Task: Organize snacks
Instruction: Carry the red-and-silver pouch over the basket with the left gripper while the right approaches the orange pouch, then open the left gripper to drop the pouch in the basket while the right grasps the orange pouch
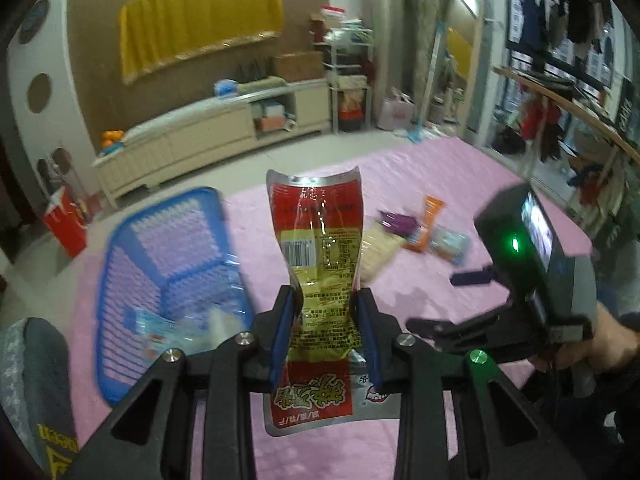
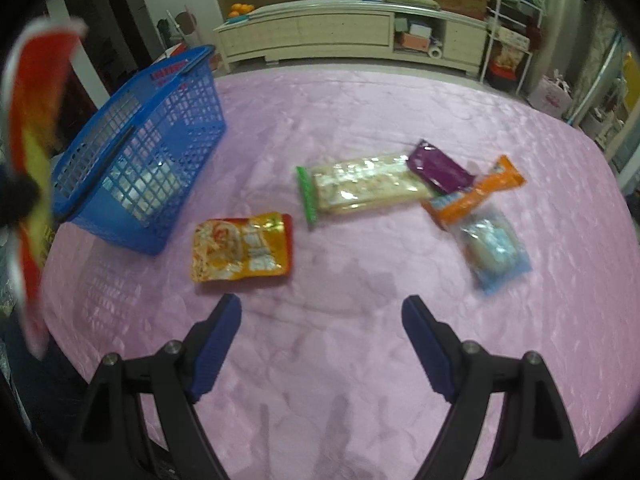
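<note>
My left gripper (image 1: 326, 304) is shut on a red and yellow snack packet (image 1: 316, 248) and holds it upright above the pink table, right of the blue basket (image 1: 168, 256). The same packet shows blurred at the left edge of the right wrist view (image 2: 32, 152). The basket (image 2: 140, 152) holds a few pale packets. My right gripper (image 2: 322, 316) is open and empty above the table, just short of an orange-yellow packet (image 2: 240, 246). Further off lie a long pale cracker pack (image 2: 360, 186), a purple packet (image 2: 440, 168), an orange bar (image 2: 476, 192) and a light blue packet (image 2: 494, 246).
The pink cloth covers the table (image 2: 320, 360). The right hand-held gripper body (image 1: 532, 264) shows at the right of the left wrist view. A low cream cabinet (image 2: 340, 32) and a shelf rack (image 2: 512, 28) stand beyond the table.
</note>
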Tool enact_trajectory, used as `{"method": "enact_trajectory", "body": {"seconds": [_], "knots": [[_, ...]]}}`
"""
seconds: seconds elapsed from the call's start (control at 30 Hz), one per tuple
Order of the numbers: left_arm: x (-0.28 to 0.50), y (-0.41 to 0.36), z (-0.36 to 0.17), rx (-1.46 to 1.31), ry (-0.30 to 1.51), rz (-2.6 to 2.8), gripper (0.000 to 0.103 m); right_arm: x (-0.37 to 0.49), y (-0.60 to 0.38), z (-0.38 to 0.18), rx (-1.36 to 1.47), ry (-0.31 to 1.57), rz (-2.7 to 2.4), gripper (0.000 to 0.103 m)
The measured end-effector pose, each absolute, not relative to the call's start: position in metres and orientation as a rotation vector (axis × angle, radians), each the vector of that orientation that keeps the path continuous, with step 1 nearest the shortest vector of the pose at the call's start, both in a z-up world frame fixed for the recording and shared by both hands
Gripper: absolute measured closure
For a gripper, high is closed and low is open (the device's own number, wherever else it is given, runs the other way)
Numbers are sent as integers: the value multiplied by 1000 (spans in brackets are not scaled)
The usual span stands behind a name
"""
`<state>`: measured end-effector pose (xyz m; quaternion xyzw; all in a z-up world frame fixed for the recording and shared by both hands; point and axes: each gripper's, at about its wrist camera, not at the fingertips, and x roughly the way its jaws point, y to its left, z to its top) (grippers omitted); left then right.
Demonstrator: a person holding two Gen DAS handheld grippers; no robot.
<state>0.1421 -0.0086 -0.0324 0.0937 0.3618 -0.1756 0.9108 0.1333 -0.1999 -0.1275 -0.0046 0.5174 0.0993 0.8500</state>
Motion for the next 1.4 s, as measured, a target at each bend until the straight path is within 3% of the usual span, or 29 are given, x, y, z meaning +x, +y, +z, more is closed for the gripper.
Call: {"method": "enact_trajectory", "body": {"seconds": [0.3, 0.73, 0.8, 0.9, 0.97, 1.17, 1.27, 1.33, 1.4], "knots": [[181, 50, -17, 165, 750, -209, 74, 151, -171, -145, -49, 1126, 273, 17], [238, 89, -59, 71, 881, -152, 71, 192, -136, -172, -33, 1196, 312, 17], [242, 93, -64, 67, 894, -151, 68, 199, -128, -179, -43, 1209, 314, 17], [244, 96, -66, 74, 896, -152, 54, 208, -114, -189, -88, 1235, 314, 17], [241, 97, -65, 77, 879, -159, 37, 211, -108, -194, -127, 1236, 296, 17], [228, 101, -61, 71, 847, -164, 33, 208, -103, -195, -168, 1209, 297, 18], [222, 103, -61, 70, 848, -163, 33, 196, -100, -194, -207, 1186, 297, 26], [218, 102, -62, 71, 846, -155, 33, 191, -101, -192, -224, 1162, 297, 42], [215, 104, -63, 59, 849, -153, 33, 187, -103, -188, -242, 1148, 306, 49]]}}
